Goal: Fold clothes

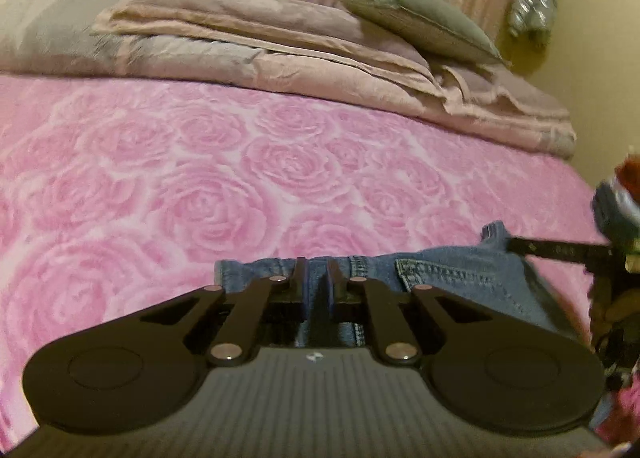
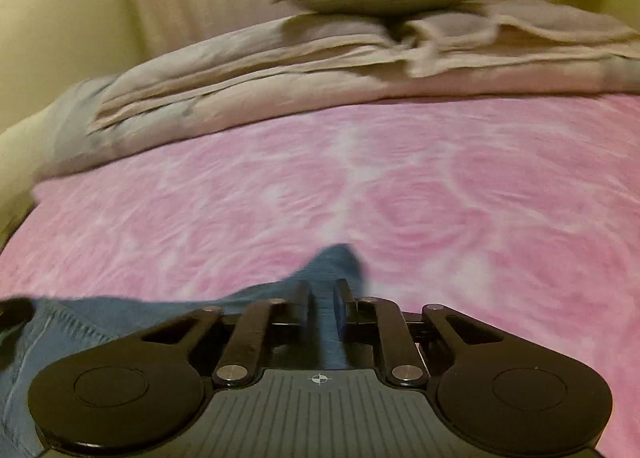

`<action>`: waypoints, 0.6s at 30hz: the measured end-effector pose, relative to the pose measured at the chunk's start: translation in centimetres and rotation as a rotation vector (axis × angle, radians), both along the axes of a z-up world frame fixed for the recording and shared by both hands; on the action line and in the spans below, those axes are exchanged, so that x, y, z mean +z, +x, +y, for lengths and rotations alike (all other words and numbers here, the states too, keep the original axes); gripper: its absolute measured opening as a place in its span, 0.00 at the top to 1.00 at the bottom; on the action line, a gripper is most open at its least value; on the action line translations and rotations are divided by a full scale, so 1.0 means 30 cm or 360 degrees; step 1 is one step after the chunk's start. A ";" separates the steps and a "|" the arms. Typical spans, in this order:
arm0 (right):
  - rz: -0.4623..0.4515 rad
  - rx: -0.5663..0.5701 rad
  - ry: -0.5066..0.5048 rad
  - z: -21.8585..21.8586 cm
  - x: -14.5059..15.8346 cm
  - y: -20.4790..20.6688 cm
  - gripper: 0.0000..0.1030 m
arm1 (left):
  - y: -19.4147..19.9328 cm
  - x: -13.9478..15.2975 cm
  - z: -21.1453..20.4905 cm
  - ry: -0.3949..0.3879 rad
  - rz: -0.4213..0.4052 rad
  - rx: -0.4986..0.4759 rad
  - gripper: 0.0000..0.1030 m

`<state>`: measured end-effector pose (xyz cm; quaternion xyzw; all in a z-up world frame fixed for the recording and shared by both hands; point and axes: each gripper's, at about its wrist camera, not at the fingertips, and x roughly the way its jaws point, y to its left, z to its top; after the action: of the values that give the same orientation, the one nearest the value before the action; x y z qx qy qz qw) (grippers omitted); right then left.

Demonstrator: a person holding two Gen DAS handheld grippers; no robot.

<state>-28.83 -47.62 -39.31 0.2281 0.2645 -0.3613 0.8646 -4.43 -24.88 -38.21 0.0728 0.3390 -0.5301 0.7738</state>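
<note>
A bed fills both views, spread with a pink cover (image 1: 200,162) patterned in large roses, and behind it a pale yellowish wall (image 2: 60,18) with a strip of pinkish pleated curtain. Along the far side of the bed lies a stack of folded dusty-pink and grey bedding (image 1: 280,50), and a small grey-green cushion (image 1: 416,18) rests tilted on top of it. A shiny crumpled thing hangs near the wall at upper right in the left wrist view; it is too blurred to tell what it is.

The jeans (image 1: 460,278), blue denim with a stitched pocket showing, lie on the near part of the pink cover, close under both grippers. The left gripper (image 1: 317,278) has its jaws closed on the upper edge of the jeans, denim pinched in the narrow gap between them. The right gripper (image 2: 323,298) has its jaws nearly together around a raised ridge of the same denim (image 2: 332,258), which peaks just beyond the fingertips; the rest of the cloth trails off to the left in that blurred view. In the left wrist view the right gripper's black finger reaches to the far right corner of the jeans
</note>
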 end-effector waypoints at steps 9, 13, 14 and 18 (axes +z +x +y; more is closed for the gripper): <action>-0.0105 0.0139 0.0011 0.322 0.133 -0.245 0.33 | -0.074 0.110 0.270 0.0006 0.0113 0.0040 0.93; 0.0061 0.0277 -0.0183 0.553 0.124 -0.266 0.34 | -0.088 0.107 0.424 -0.0028 0.0363 0.0213 0.83; 0.0110 0.0323 -0.0253 0.607 0.121 -0.267 0.40 | -0.087 0.098 0.452 -0.0038 0.0439 0.0248 0.82; 0.0386 0.0586 -0.0566 0.748 0.079 -0.245 0.48 | -0.058 0.053 0.501 -0.0089 0.0710 0.0374 0.77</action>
<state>-36.18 -25.19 -36.93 -0.0238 0.3353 -0.2635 0.9042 -6.16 -9.85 -36.63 -0.1074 0.4927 -0.4488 0.7378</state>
